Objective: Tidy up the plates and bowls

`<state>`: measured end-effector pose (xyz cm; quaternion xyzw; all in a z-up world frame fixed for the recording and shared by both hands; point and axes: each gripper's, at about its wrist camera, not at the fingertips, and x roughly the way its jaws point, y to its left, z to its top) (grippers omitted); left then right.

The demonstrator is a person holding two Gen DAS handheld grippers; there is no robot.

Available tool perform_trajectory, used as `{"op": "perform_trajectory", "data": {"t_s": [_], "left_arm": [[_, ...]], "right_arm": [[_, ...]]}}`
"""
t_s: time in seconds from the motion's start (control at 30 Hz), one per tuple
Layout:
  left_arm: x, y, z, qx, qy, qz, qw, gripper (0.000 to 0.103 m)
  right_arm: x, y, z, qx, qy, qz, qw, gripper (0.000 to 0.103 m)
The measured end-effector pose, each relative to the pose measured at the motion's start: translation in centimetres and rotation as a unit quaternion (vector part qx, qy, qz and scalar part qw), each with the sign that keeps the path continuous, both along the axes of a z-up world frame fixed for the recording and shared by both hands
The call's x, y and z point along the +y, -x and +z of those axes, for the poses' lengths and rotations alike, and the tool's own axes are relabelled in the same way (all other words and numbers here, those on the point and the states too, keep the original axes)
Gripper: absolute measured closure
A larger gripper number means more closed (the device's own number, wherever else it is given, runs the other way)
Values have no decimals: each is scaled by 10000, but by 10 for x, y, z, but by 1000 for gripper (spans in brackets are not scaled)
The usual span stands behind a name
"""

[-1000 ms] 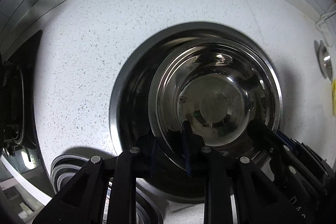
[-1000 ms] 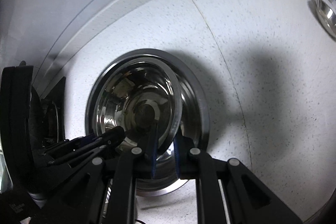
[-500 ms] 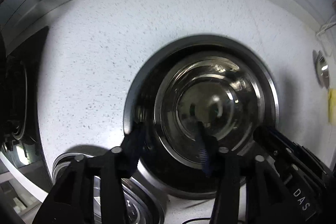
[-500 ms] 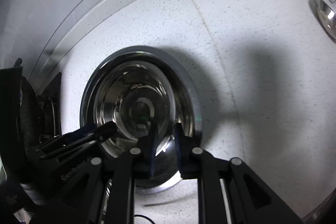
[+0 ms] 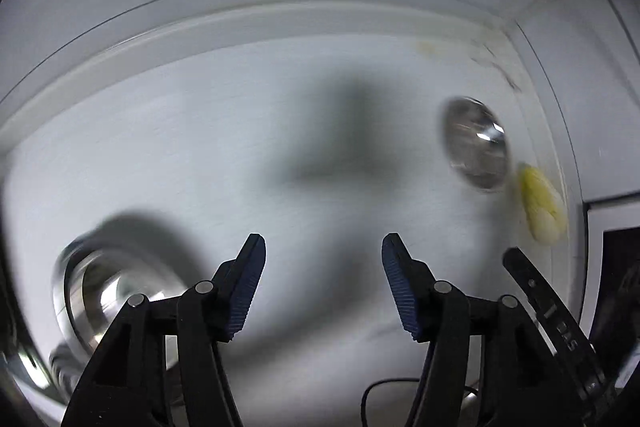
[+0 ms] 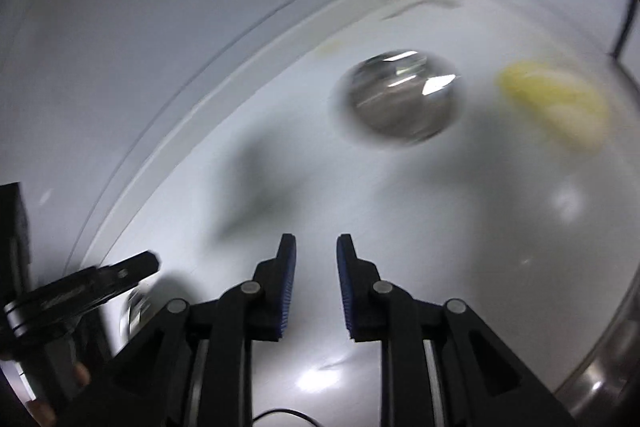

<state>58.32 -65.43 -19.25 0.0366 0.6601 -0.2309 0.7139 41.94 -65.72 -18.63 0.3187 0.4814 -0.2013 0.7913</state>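
Both views are motion-blurred. In the left wrist view my left gripper is open and empty above the white counter. The stacked steel bowls sit at the lower left, behind the left finger. A small steel bowl lies far right. In the right wrist view my right gripper is open with a narrow gap and holds nothing. The small steel bowl lies ahead and to the right. A sliver of the stacked bowls shows at lower left.
A yellow object lies right of the small bowl, also in the right wrist view. A raised white back edge bounds the counter. The other gripper's body shows at left. A thin black cable lies near the front.
Both grippers let go of the steel bowl, now nested in the larger one, and opened. Both have swung right, away from the stack, towards the small bowl.
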Motion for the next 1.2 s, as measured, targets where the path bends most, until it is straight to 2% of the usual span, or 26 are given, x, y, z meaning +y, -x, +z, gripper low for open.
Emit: {"op": "perform_trajectory", "data": {"t_s": [0.13,0.3,0.4,0.57,0.63,0.67,0.7,0.73,0.8,0.97,1.1,1.2], "left_arm": [[-94,7,-43,-9,-230,-522,9984,48],[-166,-8,-83,85,-618,-666,9958,48],[-160,-14,-104,198,-665,-510,9963,48],[-184,-22,-129,332,-710,-426,9960,48],[-171,-22,-126,368,-701,-425,9960,49],[-173,-21,-127,307,-734,-437,9959,49],[-176,-18,-126,200,-772,-499,9956,68],[-180,-16,-126,263,-644,-634,9956,85],[-178,-14,-126,490,-501,-705,9950,87],[-152,-10,-134,801,-307,-531,9949,88],[-109,13,-104,429,-206,-568,9972,88],[-51,32,-72,105,-192,-447,9988,87]], "right_arm": [[-73,-4,-26,27,-148,-339,9993,81],[-113,-26,-54,-166,-504,-374,9979,81],[-128,-40,-69,-82,-578,-380,9976,81],[-141,-52,-94,60,-715,-414,9966,81],[-140,-53,-101,42,-781,-428,9960,81],[-140,-53,-104,39,-785,-423,9960,85],[-139,-54,-106,37,-779,-405,9961,86],[-136,-55,-107,36,-769,-354,9964,92],[-129,-54,-105,188,-528,-369,9977,92],[-106,-38,-91,83,-652,-332,9973,93],[-62,-22,-59,-21,-442,-92,9990,93],[-12,-11,-31,-192,-418,232,9987,93]]}}
